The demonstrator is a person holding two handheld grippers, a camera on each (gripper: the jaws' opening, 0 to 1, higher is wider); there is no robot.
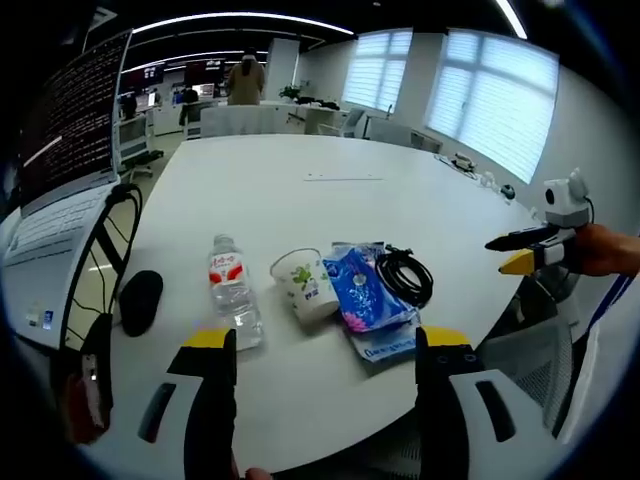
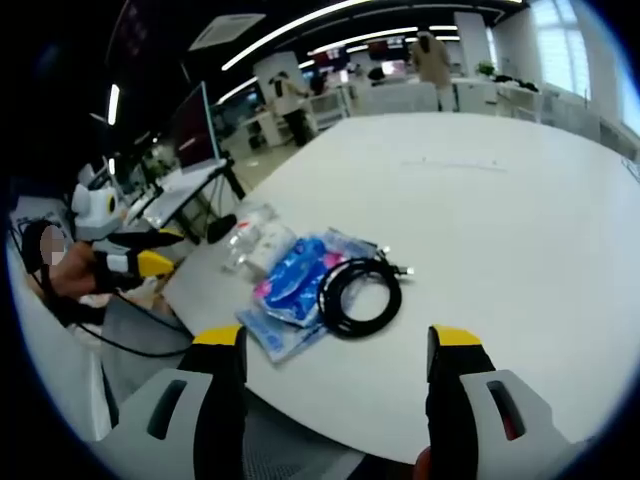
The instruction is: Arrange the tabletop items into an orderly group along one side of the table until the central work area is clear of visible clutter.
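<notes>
The items lie in a row near one edge of the white round table [image 1: 350, 180]. A clear water bottle [image 1: 232, 292] with a red label stands upright. Beside it a paper cup [image 1: 305, 285] lies on its side, then a blue packet [image 1: 365, 292], then a coiled black cable [image 1: 405, 275]. My left gripper [image 1: 322, 342] is open, just short of the cup and packet, holding nothing. My right gripper [image 2: 337, 342] is open in front of the cable [image 2: 358, 290] and the blue packet [image 2: 290, 280]. The right gripper [image 1: 525, 250] also shows past the table's edge, in a hand.
A black mouse [image 1: 140, 300] lies left of the bottle, next to an open laptop [image 1: 60, 190] with trailing cables. A chair back [image 1: 540, 370] stands by the table edge. The left gripper [image 2: 130, 262] shows beyond the near rim. People and desks fill the far office.
</notes>
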